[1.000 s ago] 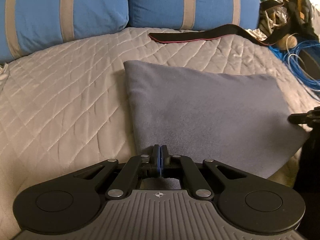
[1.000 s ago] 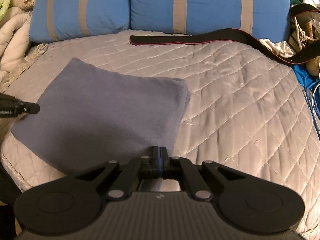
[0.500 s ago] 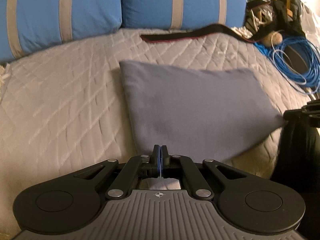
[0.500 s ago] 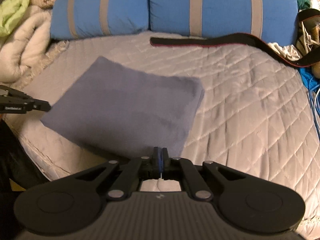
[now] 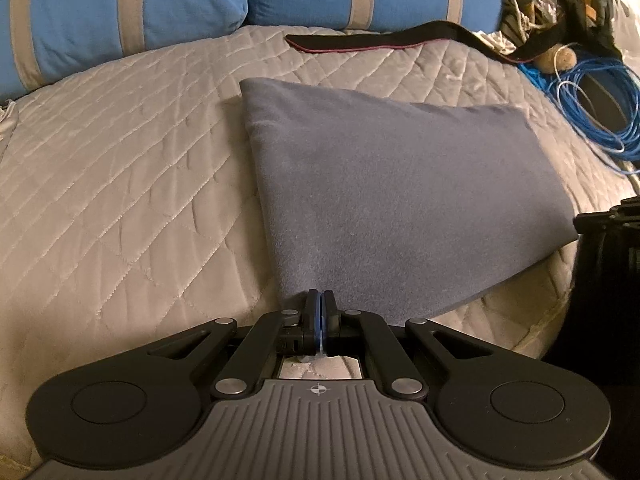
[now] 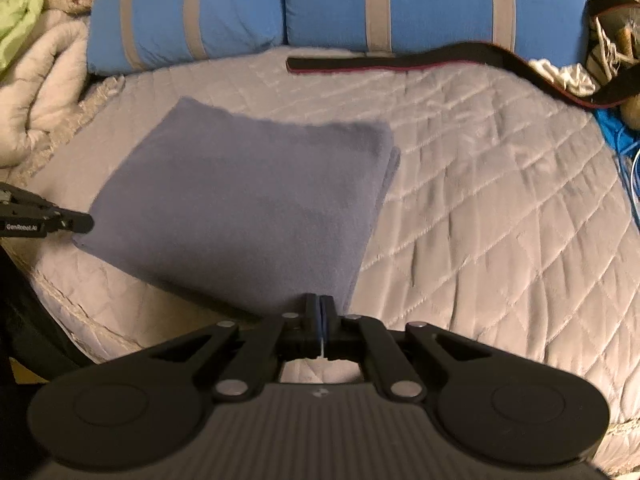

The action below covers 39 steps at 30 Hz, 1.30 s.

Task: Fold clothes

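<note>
A grey-blue cloth (image 5: 392, 184) lies folded into a rectangle on the quilted bed. In the left wrist view my left gripper (image 5: 320, 295) is shut on its near left corner, and the fabric runs up taut from the tips. My right gripper (image 6: 320, 299) sits at the near right corner of the cloth (image 6: 248, 200). Its jaws are just starting to open, still nearly together with the corner's edge between them. Each gripper also shows at the side of the other's view: the right gripper (image 5: 588, 220) and the left gripper (image 6: 82, 222).
Two blue pillows (image 5: 120, 12) with tan stripes line the head of the bed (image 6: 500, 220). A black strap (image 5: 380, 40) lies in front of them. Blue cable coils (image 5: 592, 108) and clutter sit at the right. A cream blanket (image 6: 36, 92) is piled at the left.
Both grippers drew back toward the near edge of the bed, dragging the cloth along. Its near edge now lies close to the mattress edge.
</note>
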{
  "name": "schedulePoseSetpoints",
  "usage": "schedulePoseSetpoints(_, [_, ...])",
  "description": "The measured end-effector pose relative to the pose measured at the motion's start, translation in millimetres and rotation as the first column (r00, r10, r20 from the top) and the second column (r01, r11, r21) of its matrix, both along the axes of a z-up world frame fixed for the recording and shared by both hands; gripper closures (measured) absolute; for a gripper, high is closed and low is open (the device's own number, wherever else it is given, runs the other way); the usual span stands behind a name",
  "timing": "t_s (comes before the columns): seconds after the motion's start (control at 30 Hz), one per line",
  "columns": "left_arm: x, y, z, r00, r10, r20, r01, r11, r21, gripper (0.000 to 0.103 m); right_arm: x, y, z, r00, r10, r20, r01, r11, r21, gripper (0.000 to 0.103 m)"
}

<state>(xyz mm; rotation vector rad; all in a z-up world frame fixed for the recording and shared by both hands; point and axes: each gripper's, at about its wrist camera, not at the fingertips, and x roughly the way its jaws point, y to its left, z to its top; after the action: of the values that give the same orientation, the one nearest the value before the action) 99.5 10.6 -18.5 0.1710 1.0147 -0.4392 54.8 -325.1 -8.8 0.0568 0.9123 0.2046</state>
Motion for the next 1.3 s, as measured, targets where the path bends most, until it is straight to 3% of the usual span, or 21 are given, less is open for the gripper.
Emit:
schedulePoseSetpoints(0.07, [-1.1,2.9,9.2,1.000,-0.007,0.014,0.008,0.999,-0.036,0.101,1.3,-2.6,7.3,1.000,-0.010,0.018,0.010,1.000,0.006,0.091])
schedulePoseSetpoints(0.17, [2.5,8.9,23.4,0.999,-0.004,0.037,0.007,0.996,-0.091,0.099,7.6,-9.7,14.3,0.998,-0.055,0.030,0.054,0.999,0.005,0.066])
schedulePoseSetpoints(0.23, [9.6,13.3,29.3,0.999,0.007,0.037,-0.002,0.992,-0.127,0.080,15.1,-21.4,15.4,0.994,-0.111,0.016,0.110,0.993,0.046,0.052])
schedulePoseSetpoints(0.27, [14.8,16.2,30.3,0.999,0.016,0.030,-0.012,0.989,-0.147,0.059,19.5,-27.0,15.5,0.990,-0.142,0.001,0.142,0.987,0.070,0.043])
schedulePoseSetpoints(0.3, [19.7,19.0,30.7,0.999,0.028,0.024,-0.023,0.986,-0.164,0.045,23.0,-33.4,14.8,0.987,-0.158,-0.009,0.158,0.982,0.101,0.034])
schedulePoseSetpoints(0.4, [36.5,28.3,25.8,0.999,0.050,-0.002,-0.049,0.975,-0.216,0.041,34.4,-50.1,9.9,0.981,-0.188,-0.050,0.194,0.960,0.202,0.025])
schedulePoseSetpoints(0.57, [68.9,47.4,3.1,0.982,0.097,-0.161,-0.149,0.923,-0.354,0.041,52.6,-65.8,-5.0,0.976,-0.178,-0.121,0.211,0.908,0.362,0.019])
schedulePoseSetpoints(0.73, [97.7,54.6,-28.3,0.950,0.095,-0.299,-0.216,0.889,-0.404,0.040,74.2,-67.9,-20.3,0.971,-0.151,-0.185,0.219,0.874,0.434,0.017])
schedulePoseSetpoints(0.87, [108.2,56.4,-36.8,0.945,0.071,-0.319,-0.220,0.859,-0.462,0.032,90.3,-67.4,-37.2,0.962,-0.127,-0.240,0.230,0.851,0.471,0.015])
schedulePoseSetpoints(0.97, [114.1,57.5,-43.6,0.937,0.036,-0.347,-0.222,0.830,-0.512,0.032,97.2,-65.6,-43.0,0.968,-0.103,-0.229,0.208,0.838,0.504,0.009])
schedulePoseSetpoints(1.07, [118.0,59.2,-52.0,0.925,0.007,-0.380,-0.234,0.798,-0.555,0.028,101.2,-67.0,-45.6,0.972,-0.089,-0.219,0.197,0.816,0.543,0.010])
schedulePoseSetpoints(1.2, [123.3,61.9,-63.2,0.903,-0.033,-0.429,-0.265,0.743,-0.614,0.027,106.1,-72.3,-56.8,0.974,-0.042,-0.224,0.183,0.726,0.663,0.012])
schedulePoseSetpoints(1.3, [123.9,63.1,-67.2,0.900,-0.053,-0.433,-0.263,0.727,-0.635,0.028,109.3,-74.6,-62.6,0.973,-0.036,-0.230,0.192,0.681,0.707,0.014])
